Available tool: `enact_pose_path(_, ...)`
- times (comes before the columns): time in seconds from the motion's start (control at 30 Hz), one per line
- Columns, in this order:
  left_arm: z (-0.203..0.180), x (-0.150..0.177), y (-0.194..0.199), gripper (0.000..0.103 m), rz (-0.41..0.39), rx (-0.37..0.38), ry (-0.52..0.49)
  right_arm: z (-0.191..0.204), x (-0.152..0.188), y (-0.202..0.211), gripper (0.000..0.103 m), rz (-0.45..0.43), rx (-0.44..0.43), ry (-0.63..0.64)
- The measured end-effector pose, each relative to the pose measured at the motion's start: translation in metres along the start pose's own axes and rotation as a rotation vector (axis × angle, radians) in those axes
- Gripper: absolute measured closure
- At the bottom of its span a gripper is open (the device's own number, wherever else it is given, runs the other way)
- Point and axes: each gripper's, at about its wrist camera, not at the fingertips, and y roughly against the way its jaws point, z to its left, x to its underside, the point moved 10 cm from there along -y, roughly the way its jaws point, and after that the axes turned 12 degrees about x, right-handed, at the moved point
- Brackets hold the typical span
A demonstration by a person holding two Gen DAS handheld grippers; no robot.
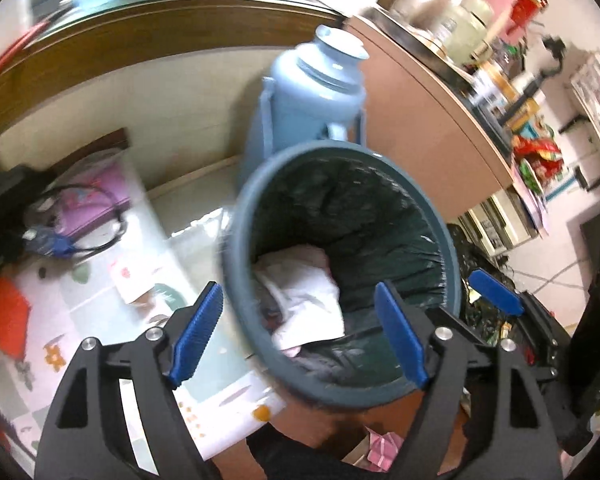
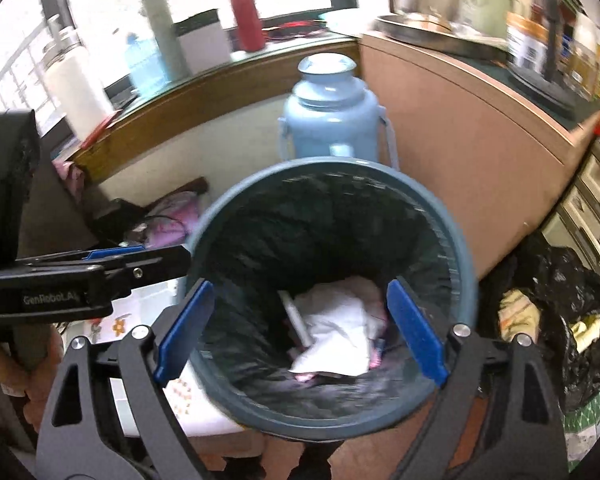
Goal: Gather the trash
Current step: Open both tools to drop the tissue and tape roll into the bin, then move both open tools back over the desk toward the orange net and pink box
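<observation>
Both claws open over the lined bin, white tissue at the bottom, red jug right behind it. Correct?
Not quite: the jug behind the bin is light blue, as the right wrist view shows. The rest holds: left claw and right claw open, white tissue inside.

A round blue-grey trash bin (image 2: 332, 412) stands upright on the floor, open at the top and lined with a dark green bag (image 2: 320, 216) whose edge is tucked under the rim. At the bottom lies crumpled white paper or tissue (image 2: 340, 332) (with pinkish scraps around it, too blurred to tell what), and a pale stick-like piece (image 2: 296, 316) leans beside it against the liner.
</observation>
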Motion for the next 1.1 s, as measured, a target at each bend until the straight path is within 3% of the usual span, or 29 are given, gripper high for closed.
enact_pose_path(0.3, 0.081, 0.017, 0.078, 0.016, -0.07, -0.048, 0.099, 0.11, 0.004, 0.017, 0.011, -0.02, -0.067, 0.08)
enact_pose_path(0.53, 0.156, 0.045, 0.132, 0.015, -0.099, -0.08, 0.185, 0.19, 0.018, 0.022, 0.009, -0.01, -0.08, 0.145)
enact_pose_path(0.83, 0.244, 0.076, 0.161, 0.015, -0.086, -0.118, 0.265, 0.259, 0.04, 0.012, 0.005, 0.015, -0.033, 0.186)
enact_pose_path(1.1, 0.309, 0.091, 0.153, 0.015, -0.063, -0.165, 0.343, 0.294, 0.043, -0.016, 0.005, 0.056, -0.026, 0.242)
